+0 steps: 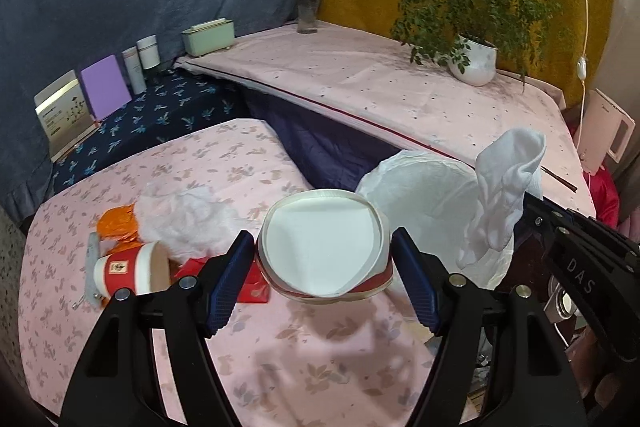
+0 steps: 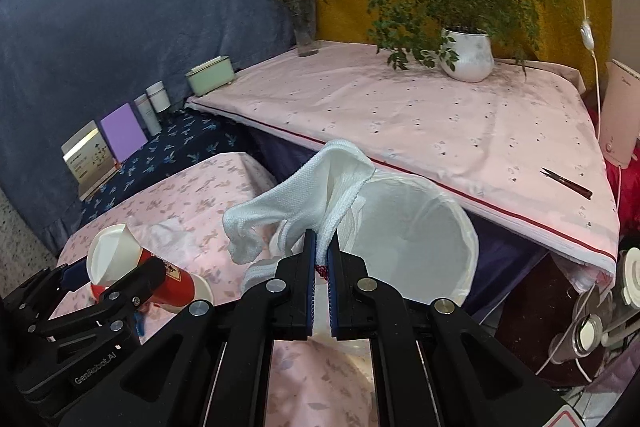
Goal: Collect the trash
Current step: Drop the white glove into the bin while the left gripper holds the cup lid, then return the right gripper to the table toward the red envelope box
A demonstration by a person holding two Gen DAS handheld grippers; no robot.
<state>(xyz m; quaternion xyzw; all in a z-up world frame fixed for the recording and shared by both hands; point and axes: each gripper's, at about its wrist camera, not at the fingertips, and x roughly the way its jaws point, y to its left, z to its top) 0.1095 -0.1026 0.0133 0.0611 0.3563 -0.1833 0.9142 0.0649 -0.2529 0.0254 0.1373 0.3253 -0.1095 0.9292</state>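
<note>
White tissue (image 1: 188,215) hides part of the orange wrapper (image 1: 118,225).

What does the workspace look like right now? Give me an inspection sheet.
Surface: pink floral cloth, shadowed near camera.
Job's things: white-lined bin; paper cup in left claw; white cloth in right claw; second red cup lying on its side.
Clutter: orange wrapper, white tissue.
Grippers: both shut on loads.
Cables: white cord on the wall.
Surroundings: potted plant, flower vase.

The black left gripper (image 1: 323,269) clamps a squashed red-and-white paper cup (image 1: 324,255) at lower centre; the black right gripper (image 2: 322,263) pinches a white knitted cloth (image 2: 296,203).
</note>
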